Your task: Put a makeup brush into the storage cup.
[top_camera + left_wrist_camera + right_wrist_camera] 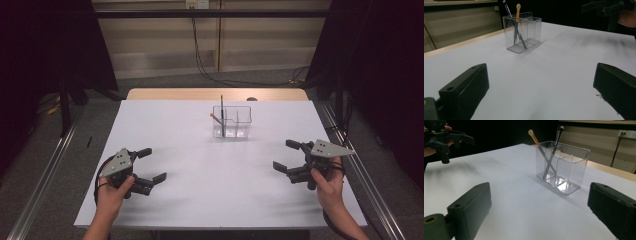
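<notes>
A clear plastic organiser point(232, 121) point(522, 32) point(562, 166) with compartments stands on the white table point(200, 165), toward the back middle. In its left compartment lean two brushes: a dark one point(222, 107) point(509, 12) point(557, 137) and one with an orange tip point(215, 118) point(518, 8) point(534, 136). My left gripper point(151, 165) point(541, 92) rests low at the front left, open, nothing between its jaws. At the front right my right gripper point(286, 155) point(540, 212) is held open and empty too. Both point toward the table's middle.
A wooden strip point(217, 94) runs along the table's far edge. Cables point(200, 55) hang behind on the wall and floor. Metal rails point(45, 175) flank the table. Dark curtains point(45, 45) stand at both sides.
</notes>
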The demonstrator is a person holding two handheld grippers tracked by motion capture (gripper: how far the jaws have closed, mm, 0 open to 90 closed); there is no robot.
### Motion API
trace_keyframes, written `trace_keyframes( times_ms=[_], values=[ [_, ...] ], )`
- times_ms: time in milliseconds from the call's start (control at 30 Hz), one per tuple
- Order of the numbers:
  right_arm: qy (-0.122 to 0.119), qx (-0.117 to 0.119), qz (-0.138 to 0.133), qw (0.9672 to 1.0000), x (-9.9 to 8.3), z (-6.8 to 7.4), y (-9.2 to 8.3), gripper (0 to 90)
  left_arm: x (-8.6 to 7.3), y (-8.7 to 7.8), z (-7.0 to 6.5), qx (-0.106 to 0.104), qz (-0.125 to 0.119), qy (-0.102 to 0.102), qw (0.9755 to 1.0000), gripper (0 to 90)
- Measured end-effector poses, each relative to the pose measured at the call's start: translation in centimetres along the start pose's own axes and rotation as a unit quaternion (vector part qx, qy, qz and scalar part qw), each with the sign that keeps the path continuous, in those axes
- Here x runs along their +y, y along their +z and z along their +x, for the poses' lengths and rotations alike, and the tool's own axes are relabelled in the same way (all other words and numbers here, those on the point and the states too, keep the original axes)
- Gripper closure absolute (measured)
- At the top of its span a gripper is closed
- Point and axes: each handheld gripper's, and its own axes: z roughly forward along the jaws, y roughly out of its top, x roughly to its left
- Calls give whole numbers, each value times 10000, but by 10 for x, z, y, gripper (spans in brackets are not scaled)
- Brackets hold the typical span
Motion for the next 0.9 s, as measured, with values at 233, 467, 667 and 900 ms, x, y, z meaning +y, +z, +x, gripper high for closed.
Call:
trace_keyframes(
  times_ms=[233,467,667,900],
  values=[
    [-12,-2,1,10000,-4,2,-5,52,0,0,0,7,-28,-28,10000,2],
    [-62,-12,99,9999,-9,5,-9,52,0,1,1,-1,-5,22,10000,2],
    [-91,-23,103,9999,-10,9,-13,52,0,3,2,-15,2,21,10000,2],
    [-149,4,203,9997,-13,13,-16,51,1,5,1,-41,-6,31,10000,2]
  ],
)
